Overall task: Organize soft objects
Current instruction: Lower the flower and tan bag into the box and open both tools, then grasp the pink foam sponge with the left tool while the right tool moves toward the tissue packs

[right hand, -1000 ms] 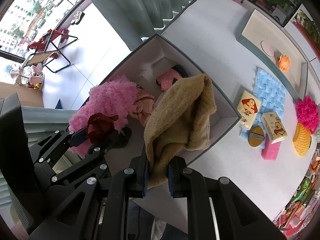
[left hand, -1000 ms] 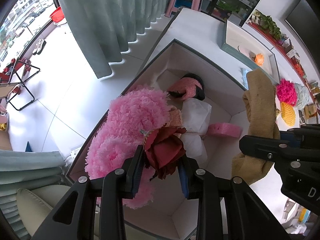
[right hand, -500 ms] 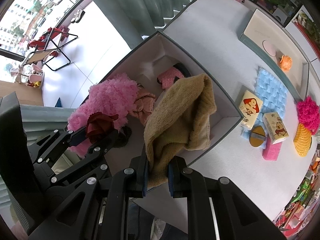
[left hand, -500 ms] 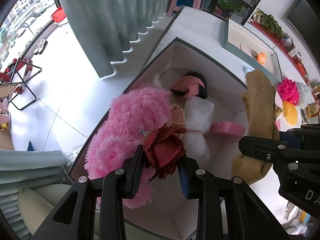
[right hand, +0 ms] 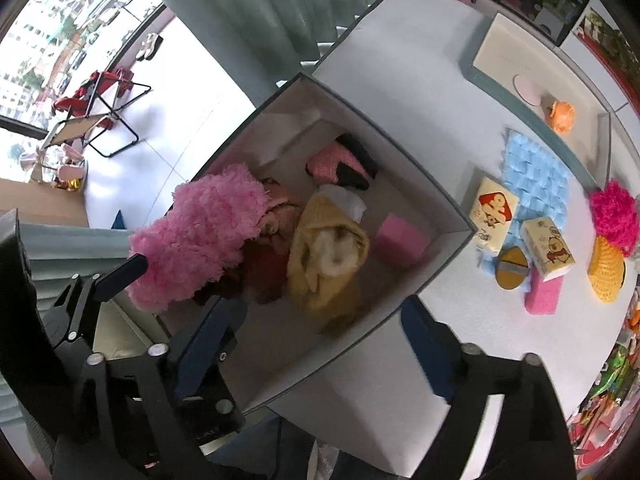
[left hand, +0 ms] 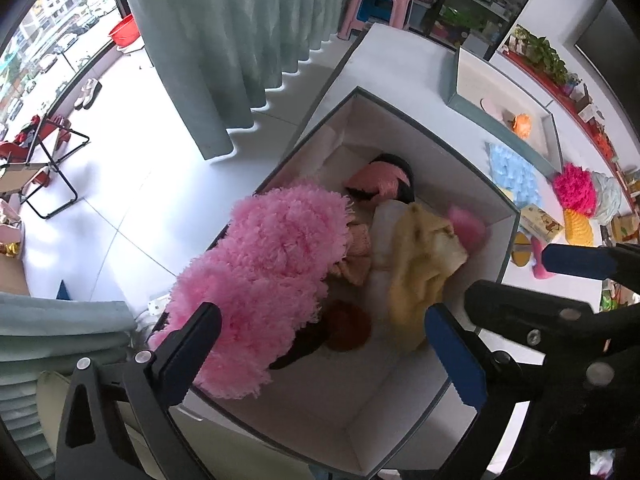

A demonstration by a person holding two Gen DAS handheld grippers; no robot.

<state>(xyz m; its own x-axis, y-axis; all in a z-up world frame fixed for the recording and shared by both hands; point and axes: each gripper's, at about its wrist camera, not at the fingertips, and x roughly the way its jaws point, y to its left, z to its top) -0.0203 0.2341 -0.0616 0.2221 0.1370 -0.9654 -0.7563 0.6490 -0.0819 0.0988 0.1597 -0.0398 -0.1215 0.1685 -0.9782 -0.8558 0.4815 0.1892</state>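
Both grippers, left gripper (left hand: pixel 320 344) and right gripper (right hand: pixel 320 332), hang over the box (right hand: pixel 448 276) with jaws opening and nothing between them. Inside lie the yellow knit cloth (right hand: pixel 324 256), the dark red flower (left hand: pixel 348 326) and the pink fluffy piece (left hand: pixel 272 272). Farther on the surface (right hand: pixel 420 80), a pink sponge (right hand: pixel 542 294), a magenta pompom (right hand: pixel 614 214) and a blue cloth (right hand: pixel 536 176) remain, so I judge the task partly done.

1. Left gripper (left hand: pixel 320 344): black angular frame, silver screw heads, blue pads on the fingers (left hand: pixel 456 360).
2. Right gripper (right hand: pixel 320 332): matching black linkage, silver screws, dark blue finger pads (right hand: pixel 428 352).
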